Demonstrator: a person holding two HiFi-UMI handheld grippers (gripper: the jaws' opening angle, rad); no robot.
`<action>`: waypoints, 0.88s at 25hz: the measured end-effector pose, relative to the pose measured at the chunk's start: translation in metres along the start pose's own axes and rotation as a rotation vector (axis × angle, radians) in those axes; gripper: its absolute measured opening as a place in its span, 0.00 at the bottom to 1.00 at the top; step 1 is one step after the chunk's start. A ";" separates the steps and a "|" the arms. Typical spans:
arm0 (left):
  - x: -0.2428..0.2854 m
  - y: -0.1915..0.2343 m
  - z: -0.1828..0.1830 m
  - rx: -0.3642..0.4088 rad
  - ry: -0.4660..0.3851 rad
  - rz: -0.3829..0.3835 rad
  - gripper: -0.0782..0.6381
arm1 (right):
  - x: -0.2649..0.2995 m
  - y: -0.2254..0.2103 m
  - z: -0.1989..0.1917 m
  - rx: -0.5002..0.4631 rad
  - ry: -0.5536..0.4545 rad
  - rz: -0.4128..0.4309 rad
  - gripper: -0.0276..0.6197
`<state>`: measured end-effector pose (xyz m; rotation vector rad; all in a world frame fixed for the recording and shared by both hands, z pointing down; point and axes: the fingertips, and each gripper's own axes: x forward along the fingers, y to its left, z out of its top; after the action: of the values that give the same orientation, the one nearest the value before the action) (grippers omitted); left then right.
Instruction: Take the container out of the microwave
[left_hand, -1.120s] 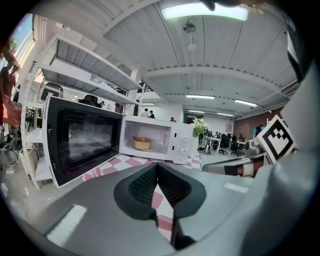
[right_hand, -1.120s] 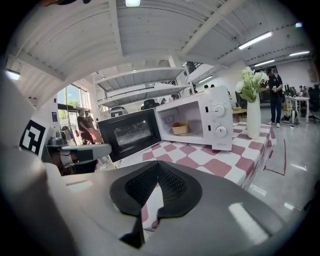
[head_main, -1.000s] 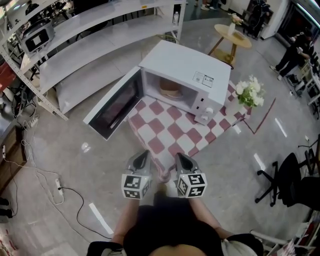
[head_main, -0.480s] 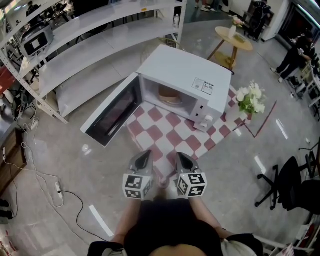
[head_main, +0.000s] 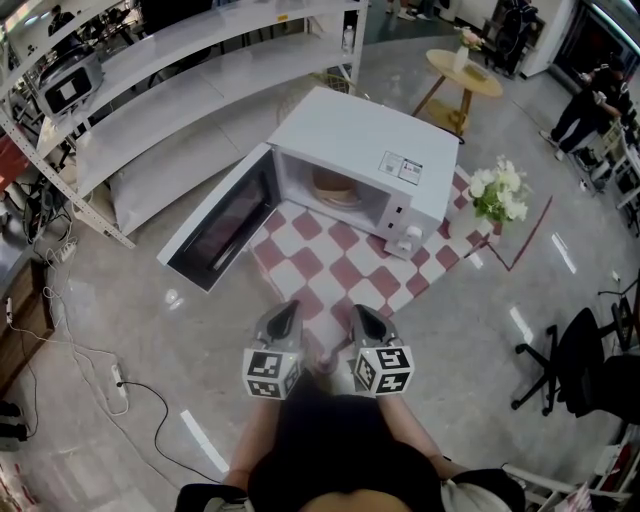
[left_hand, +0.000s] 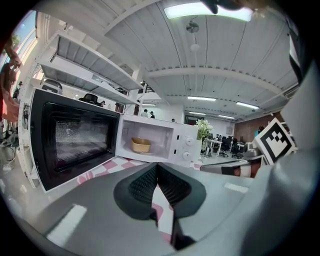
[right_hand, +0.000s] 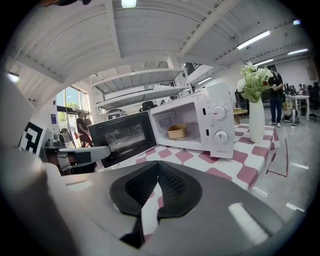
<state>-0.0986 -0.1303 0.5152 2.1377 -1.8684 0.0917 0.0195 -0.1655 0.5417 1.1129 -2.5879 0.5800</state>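
sitting inside white microwave (head_main: 365, 135), tan container (head_main: 335, 187); door (head_main: 222, 220) swung wide open; microwave on checked cloth (head_main: 335, 268); left gripper (head_main: 287, 312) and right gripper (head_main: 359, 314) side by side, well short of microwave, both jaws pressed together, nothing between

One microwave (head_main: 360, 150) — one container (head_main: 335, 186) inside it, one flower vase (head_main: 498, 192) beside it, one checked cloth (head_main: 330, 262) under it — with two grippers before it, left gripper (head_main: 290, 308) and right gripper (head_main: 358, 311).

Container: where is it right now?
In the head view, the container sits inside the open microwave, upper centre, just right of its swung-out door.
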 end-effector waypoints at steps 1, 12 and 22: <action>-0.002 0.000 -0.002 -0.001 0.001 0.002 0.12 | -0.002 0.000 -0.002 0.002 0.002 -0.001 0.05; -0.020 -0.012 -0.021 -0.010 0.032 0.004 0.12 | -0.017 0.007 -0.026 0.021 0.028 0.005 0.05; -0.009 -0.006 -0.015 -0.008 0.037 -0.001 0.12 | -0.008 -0.010 -0.014 0.037 0.015 -0.031 0.04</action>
<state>-0.0919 -0.1166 0.5262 2.1173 -1.8443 0.1221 0.0334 -0.1603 0.5534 1.1538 -2.5519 0.6296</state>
